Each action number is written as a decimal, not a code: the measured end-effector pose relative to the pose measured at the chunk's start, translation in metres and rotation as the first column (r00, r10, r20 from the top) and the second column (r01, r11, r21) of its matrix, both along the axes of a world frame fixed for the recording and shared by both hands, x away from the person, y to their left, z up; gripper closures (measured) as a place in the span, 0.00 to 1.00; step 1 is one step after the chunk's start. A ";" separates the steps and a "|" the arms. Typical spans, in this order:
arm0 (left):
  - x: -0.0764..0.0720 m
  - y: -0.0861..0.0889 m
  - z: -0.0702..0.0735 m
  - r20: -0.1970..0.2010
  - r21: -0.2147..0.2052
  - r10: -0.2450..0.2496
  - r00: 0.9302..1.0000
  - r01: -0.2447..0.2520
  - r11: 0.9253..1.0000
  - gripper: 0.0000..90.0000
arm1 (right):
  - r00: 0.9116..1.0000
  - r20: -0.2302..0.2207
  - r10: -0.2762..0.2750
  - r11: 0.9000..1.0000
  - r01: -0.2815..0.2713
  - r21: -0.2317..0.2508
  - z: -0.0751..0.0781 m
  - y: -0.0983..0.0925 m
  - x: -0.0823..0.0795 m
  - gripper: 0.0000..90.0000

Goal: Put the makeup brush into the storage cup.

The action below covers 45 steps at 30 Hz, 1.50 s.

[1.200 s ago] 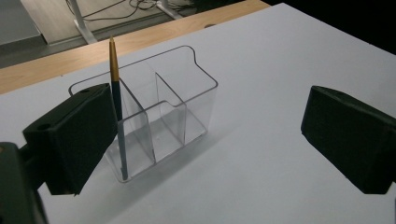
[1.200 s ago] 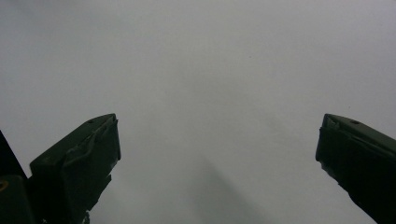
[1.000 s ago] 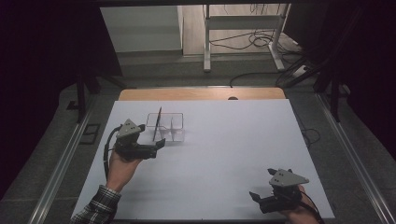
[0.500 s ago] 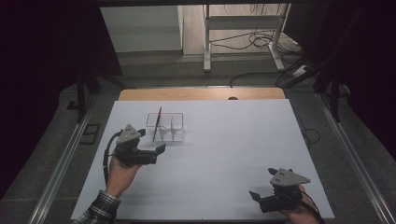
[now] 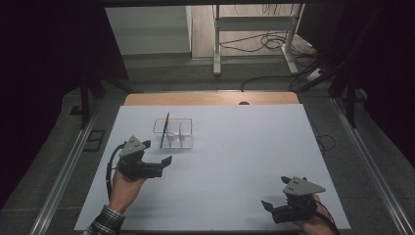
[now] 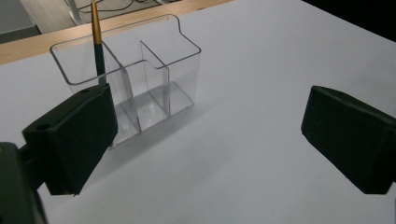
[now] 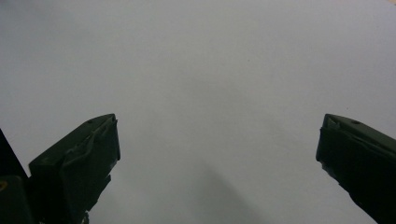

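Behind the left gripper (image 6: 205, 140), pencil (image 6: 96, 44) base hidden.

— How do we find the light? Dim in the high view: the room around the white table (image 5: 235, 161) falls to near black, with a brighter floor patch beyond the far edge.

— And sharpness? We see the clear organizer (image 6: 135, 88) crisp in the left gripper view, casting a soft shadow toward us. The right gripper view looks grey, with a faint shadow on the sheet.
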State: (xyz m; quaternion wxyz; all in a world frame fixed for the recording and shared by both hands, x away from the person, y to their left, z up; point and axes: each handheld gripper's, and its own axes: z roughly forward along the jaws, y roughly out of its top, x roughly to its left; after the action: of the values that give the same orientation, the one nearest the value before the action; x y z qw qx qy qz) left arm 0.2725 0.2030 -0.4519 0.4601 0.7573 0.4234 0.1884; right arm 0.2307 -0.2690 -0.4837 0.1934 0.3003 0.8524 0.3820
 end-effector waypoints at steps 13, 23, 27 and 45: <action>-0.015 0.003 -0.006 -0.009 0.000 -0.010 1.000 0.010 1.000 0.05 | 1.000 0.003 0.002 1.000 -0.002 -0.002 0.000 0.000 0.000 0.00; -0.024 0.007 -0.007 -0.008 -0.014 -0.010 1.000 0.010 1.000 0.05 | 1.000 0.006 -0.001 1.000 0.001 -0.002 0.000 0.000 0.000 0.00; -0.027 0.009 -0.008 -0.010 -0.014 -0.008 1.000 0.007 1.000 0.05 | 1.000 0.006 -0.006 1.000 0.006 0.002 0.000 -0.001 0.000 0.00; -0.044 0.020 -0.009 -0.019 -0.022 0.007 1.000 -0.008 1.000 0.04 | 1.000 0.005 -0.011 1.000 0.011 0.003 0.000 -0.001 0.000 0.00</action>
State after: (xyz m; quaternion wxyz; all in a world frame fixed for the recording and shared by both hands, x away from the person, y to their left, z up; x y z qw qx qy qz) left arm 0.2286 0.2228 -0.4611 0.4636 0.7524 0.4325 0.1783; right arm 0.2308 -0.2701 -0.4832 0.1973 0.3043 0.8496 0.3830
